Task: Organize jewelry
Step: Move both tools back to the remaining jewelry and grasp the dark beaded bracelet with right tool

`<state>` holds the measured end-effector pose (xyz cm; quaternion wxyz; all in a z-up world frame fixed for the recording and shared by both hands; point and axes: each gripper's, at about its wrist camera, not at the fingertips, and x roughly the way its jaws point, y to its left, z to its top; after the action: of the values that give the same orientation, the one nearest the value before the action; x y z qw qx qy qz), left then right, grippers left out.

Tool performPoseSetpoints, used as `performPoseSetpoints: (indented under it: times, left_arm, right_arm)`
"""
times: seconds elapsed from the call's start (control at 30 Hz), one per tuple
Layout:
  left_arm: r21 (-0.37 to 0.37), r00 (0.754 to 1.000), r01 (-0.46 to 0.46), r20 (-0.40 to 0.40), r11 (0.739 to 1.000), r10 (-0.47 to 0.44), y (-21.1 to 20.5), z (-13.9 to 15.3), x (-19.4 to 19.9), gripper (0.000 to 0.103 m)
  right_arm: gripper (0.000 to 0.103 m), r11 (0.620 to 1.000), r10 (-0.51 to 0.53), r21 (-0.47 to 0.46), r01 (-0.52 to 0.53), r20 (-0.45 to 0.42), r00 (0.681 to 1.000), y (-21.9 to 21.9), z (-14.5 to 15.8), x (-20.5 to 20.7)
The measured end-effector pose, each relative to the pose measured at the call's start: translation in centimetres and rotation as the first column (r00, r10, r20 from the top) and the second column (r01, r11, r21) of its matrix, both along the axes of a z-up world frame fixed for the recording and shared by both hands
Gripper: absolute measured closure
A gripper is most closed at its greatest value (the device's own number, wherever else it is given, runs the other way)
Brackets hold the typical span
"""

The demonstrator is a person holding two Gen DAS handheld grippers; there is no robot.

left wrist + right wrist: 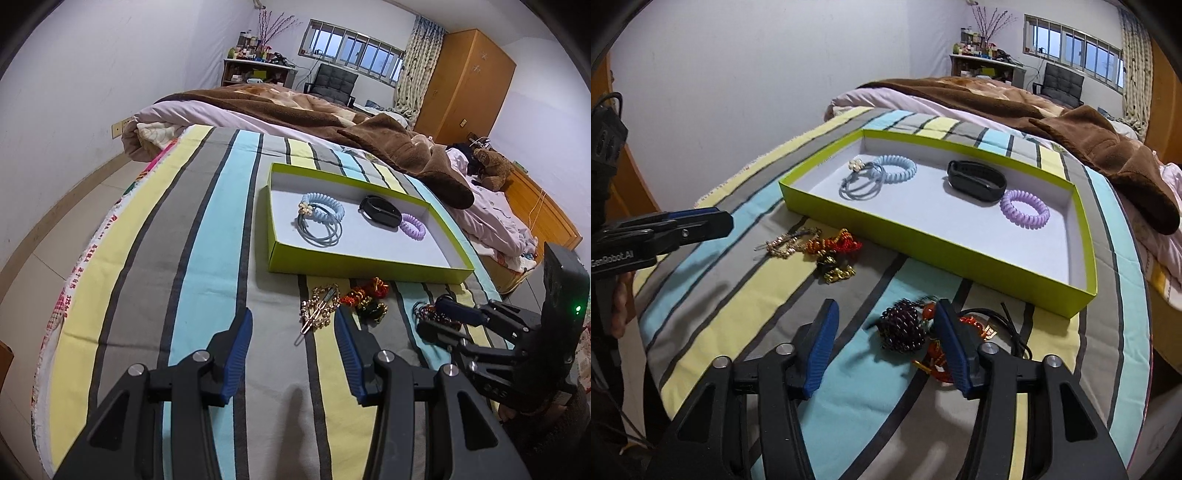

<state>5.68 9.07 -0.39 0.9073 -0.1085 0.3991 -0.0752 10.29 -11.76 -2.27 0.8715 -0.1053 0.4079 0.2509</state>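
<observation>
blue-padded fingers (823, 354) of the right gripper (886, 347) spread wide open low over the striped bedsheet (849, 417), with a dark purple bead bracelet (903, 328) lying between them, closer to the right finger. orange beads with black cord (975, 325) lie just beside the bracelet, partly hidden behind that right finger.

further off and to the left on the sheet sits a gold hair clip (786, 242), touching a red and gold tangle of ornaments (834, 254).

beyond these lies a shallow green tray (923, 243) with a white floor. inside it, at the far left, a light blue coil hair tie (895, 168) overlaps some thin grey hair ties with a small flower charm (858, 186). a black wristband (975, 181) rests near the middle, and a purple coil hair tie (1025, 208) lies just beside it on the right.

from the left wrist view, the left gripper (293, 332) also has its fingers (236, 354) open and holds nothing; the gold hair clip (321, 304) lies between its tips, just short of the tray (362, 267). the right gripper (443, 314) shows at the right edge, low over the beads.

a brown blanket (332, 114) covers the far part of the bed, and a teddy bear (493, 166) sits at the far right.
</observation>
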Motion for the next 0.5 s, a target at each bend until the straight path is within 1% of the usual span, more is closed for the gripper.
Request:
performPoseSetpoints:
  times: [0.03, 0.13, 0.23, 0.37, 0.4, 0.43, 0.5]
  left_arm:
    - [-0.001, 1.000, 0.001, -0.001, 1.000, -0.001, 0.00, -0.04, 0.00, 0.055]
    - [0.000, 1.000, 0.004, -0.005, 1.000, -0.004, -0.11, -0.20, 0.09, 0.055]
    - [-0.004, 1.000, 0.005, -0.011, 1.000, -0.005, -0.21, -0.41, 0.16, 0.055]
    - [-0.003, 1.000, 0.010, -0.015, 1.000, -0.010, -0.31, -0.62, 0.14, 0.055]
    - [-0.004, 1.000, 0.010, -0.015, 1.000, -0.010, -0.30, -0.66, 0.13, 0.055]
    - [-0.005, 1.000, 0.010, -0.018, 1.000, -0.010, -0.25, -0.73, 0.17, 0.055]
    - [-0.002, 1.000, 0.007, -0.020, 1.000, -0.007, -0.26, -0.81, 0.12, 0.055]
  right_arm:
    - [0.071, 1.000, -0.002, -0.012, 0.002, 0.000, 1.000, 0.10, -0.13, -0.04]
    - [0.072, 1.000, 0.005, -0.029, -0.004, 0.009, 1.000, 0.26, -0.30, -0.25]
    - [0.076, 1.000, 0.002, -0.030, -0.002, 0.019, 1.000, 0.26, -0.18, -0.41]
    - [0.077, 1.000, 0.000, -0.031, 0.001, 0.024, 1.000, 0.21, -0.14, -0.55]
    - [0.079, 0.999, -0.004, -0.032, 0.005, 0.027, 1.000, 0.21, -0.11, -0.59]
    - [0.083, 1.000, -0.007, -0.030, 0.008, 0.034, 0.999, 0.18, -0.01, -0.63]
    - [0.084, 1.000, -0.016, -0.011, 0.017, 0.038, 0.999, -0.08, 0.28, -0.64]
